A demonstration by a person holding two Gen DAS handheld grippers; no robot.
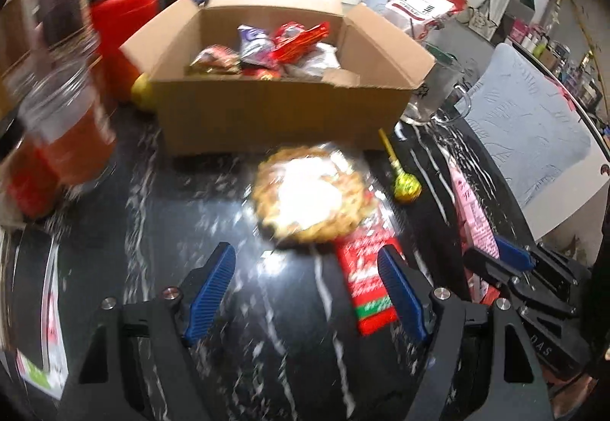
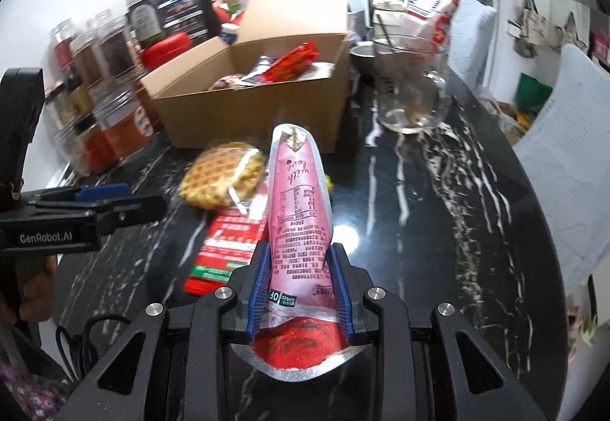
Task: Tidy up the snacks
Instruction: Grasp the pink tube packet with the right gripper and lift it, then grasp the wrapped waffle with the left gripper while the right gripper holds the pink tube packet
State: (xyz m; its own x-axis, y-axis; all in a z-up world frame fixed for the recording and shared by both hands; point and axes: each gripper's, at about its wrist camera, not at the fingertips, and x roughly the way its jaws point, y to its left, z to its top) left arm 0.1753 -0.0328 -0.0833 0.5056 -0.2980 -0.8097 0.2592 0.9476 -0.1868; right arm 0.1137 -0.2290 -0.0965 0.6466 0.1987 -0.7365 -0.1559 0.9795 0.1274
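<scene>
Black marble table (image 2: 438,215): white-veined, its curved rim runs down the right side; the widest bare stretch lies right of the pink pouch, up to the rim.
Right gripper (image 2: 299,280): blue fingers (image 2: 259,284) pressed together on the pink pouch (image 2: 301,200), which stands up between them, its sealed end pointing toward the box.
Left gripper (image 1: 305,291): fingers (image 1: 211,287) spread, nothing between them, over bare table just short of the waffle.
Red packet (image 1: 368,287): flat on the table, beside the left gripper's right finger, partly under the waffle.
Wrapped waffle (image 1: 309,196): lies just in front of the box's near wall.
Lollipop (image 1: 406,186): right of the waffle, stick aimed at the box corner.
Cardboard box (image 1: 282,112): open, flaps up, snack packets (image 1: 282,47) piled inside.
Left side: jars (image 2: 114,108) crowd close against the box, leaving little gap.
Right side: glass mug (image 2: 413,93) stands near the box's right wall.
Far: red-and-white bag (image 2: 431,5) behind the mug.
</scene>
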